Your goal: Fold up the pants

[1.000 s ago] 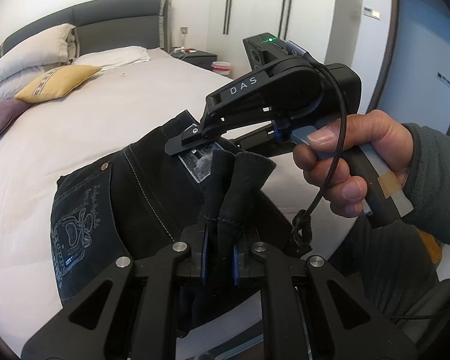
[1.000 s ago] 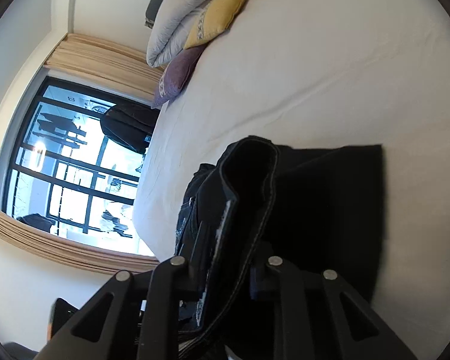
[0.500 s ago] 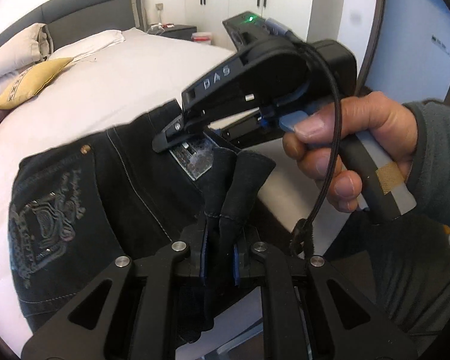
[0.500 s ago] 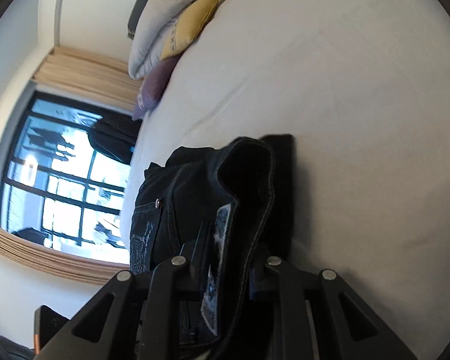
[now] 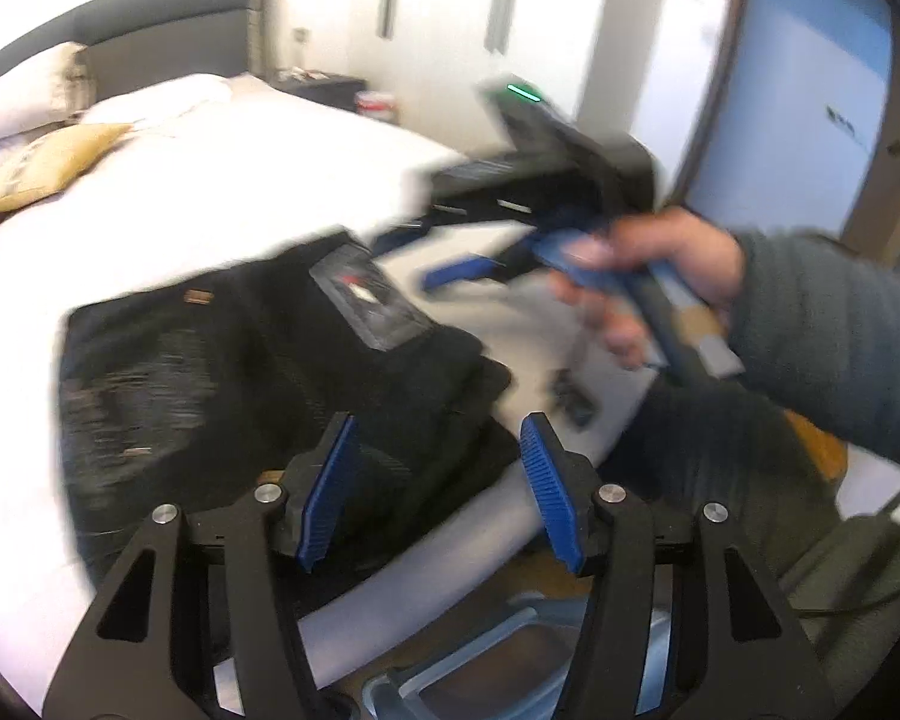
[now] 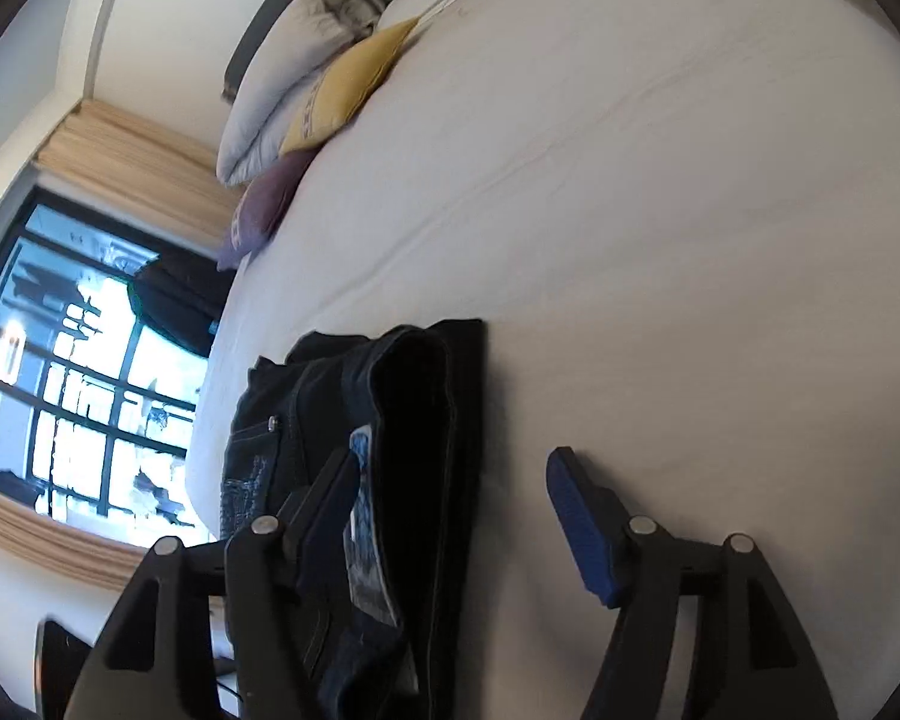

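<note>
The black pants [image 5: 258,372] lie folded in a stack on the white bed near its front edge, waistband label up. In the right wrist view the pants [image 6: 408,432] show as a folded pile. My left gripper [image 5: 435,480] is open, its blue pads just above the near edge of the pants, holding nothing. My right gripper [image 6: 456,516] is open and empty, its left finger beside the pants. In the left wrist view the right gripper [image 5: 474,264] is blurred, held in a hand just right of the pants.
The white bed [image 6: 660,210] stretches away behind the pants. Pillows, one yellow [image 6: 348,90] and one purple [image 6: 264,210], lie by the grey headboard [image 5: 168,48]. A window [image 6: 72,372] is at the left. A nightstand [image 5: 324,87] stands beyond the bed.
Both grippers have opened and let go of the pants. The pants now rest on the bed. The right gripper has pulled back to the right.
</note>
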`<state>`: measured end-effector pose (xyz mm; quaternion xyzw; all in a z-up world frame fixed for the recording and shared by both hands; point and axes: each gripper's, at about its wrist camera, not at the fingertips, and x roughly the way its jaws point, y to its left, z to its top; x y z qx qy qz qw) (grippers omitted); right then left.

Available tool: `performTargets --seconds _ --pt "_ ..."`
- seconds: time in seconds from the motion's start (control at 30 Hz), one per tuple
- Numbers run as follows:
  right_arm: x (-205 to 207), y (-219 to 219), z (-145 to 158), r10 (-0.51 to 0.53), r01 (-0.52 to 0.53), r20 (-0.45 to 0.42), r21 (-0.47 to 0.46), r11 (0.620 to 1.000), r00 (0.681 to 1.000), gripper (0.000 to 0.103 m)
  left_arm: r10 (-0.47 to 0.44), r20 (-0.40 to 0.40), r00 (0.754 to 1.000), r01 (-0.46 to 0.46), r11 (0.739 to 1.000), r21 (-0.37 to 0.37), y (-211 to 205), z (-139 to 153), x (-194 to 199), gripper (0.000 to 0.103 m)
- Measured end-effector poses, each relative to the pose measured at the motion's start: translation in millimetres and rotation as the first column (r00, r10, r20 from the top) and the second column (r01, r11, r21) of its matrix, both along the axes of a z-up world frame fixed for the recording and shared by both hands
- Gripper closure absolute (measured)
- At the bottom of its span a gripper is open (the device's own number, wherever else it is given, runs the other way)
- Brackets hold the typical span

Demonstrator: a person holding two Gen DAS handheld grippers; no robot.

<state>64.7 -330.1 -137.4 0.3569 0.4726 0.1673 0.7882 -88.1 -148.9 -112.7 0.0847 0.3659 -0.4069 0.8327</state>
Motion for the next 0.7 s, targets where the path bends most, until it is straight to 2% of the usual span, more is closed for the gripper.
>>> performTargets --seconds 0.13,0.17,0.27,0.33,0.37,0.4,0.43,0.47,0.5,0.53,0.57,0.6,0.67,0.7 --pt "-26 -1 30 0.020 -0.036 0.107 0.150 0.988 0.994 0.034 0.126 -0.033 0.991 -0.129 0.987 -0.101 58 17 48 0.048" --pt "-34 6 39 0.045 -0.077 0.152 0.211 0.974 0.987 0.034 0.145 -0.046 0.988 -0.150 0.982 -0.115 65 20 61 0.048" --pt "-48 32 43 0.116 -0.182 0.222 0.305 0.935 0.968 0.034 0.189 -0.076 0.979 -0.198 0.968 -0.154 81 8 84 0.048" --pt "-54 51 25 0.159 -0.218 0.202 0.318 0.923 0.966 0.034 0.210 -0.151 0.966 -0.229 0.965 -0.125 87 -20 102 0.048" --pt "-55 55 15 0.166 -0.213 0.170 0.314 0.925 0.971 0.034 0.215 -0.177 0.961 -0.235 0.966 -0.104 91 -35 106 0.048" --pt "-57 60 -6 0.174 -0.196 0.099 0.290 0.937 0.980 0.037 0.220 -0.184 0.958 -0.239 0.967 -0.087 90 -48 106 0.048" --pt "-59 60 -21 0.178 -0.188 0.061 0.260 0.947 0.982 0.059 0.224 -0.180 0.958 -0.242 0.966 -0.087 92 -61 104 0.048" --pt "-67 57 -37 0.168 -0.180 0.072 0.229 0.957 0.983 0.075 0.229 -0.167 0.959 -0.248 0.964 -0.101 94 -67 99 0.048" --pt "-72 51 -42 0.148 -0.163 0.081 0.226 0.960 0.986 0.096 0.231 -0.154 0.961 -0.249 0.962 -0.108 95 -68 96 0.048" --pt "-76 45 -47 0.135 -0.148 0.068 0.245 0.958 0.989 0.101 0.232 -0.148 0.961 -0.249 0.963 -0.103 96 -67 93 0.048" --pt "-82 36 -50 0.118 -0.129 0.055 0.283 0.950 0.991 0.101 0.228 -0.154 0.961 -0.244 0.965 -0.099 96 -64 93 0.048" --pt "-84 32 -47 0.118 -0.129 0.058 0.269 0.954 0.991 0.101 0.221 -0.165 0.961 -0.240 0.965 -0.106 98 -58 95 0.048" --pt "-85 27 -33 0.137 -0.146 0.060 0.196 0.970 0.989 0.093 0.211 -0.163 0.964 -0.233 0.964 -0.128 99 -45 111 0.048" --pt "-83 24 -22 0.146 -0.158 0.070 0.201 0.967 0.987 0.080 0.207 -0.140 0.968 -0.226 0.964 -0.137 100 -34 116 0.048"
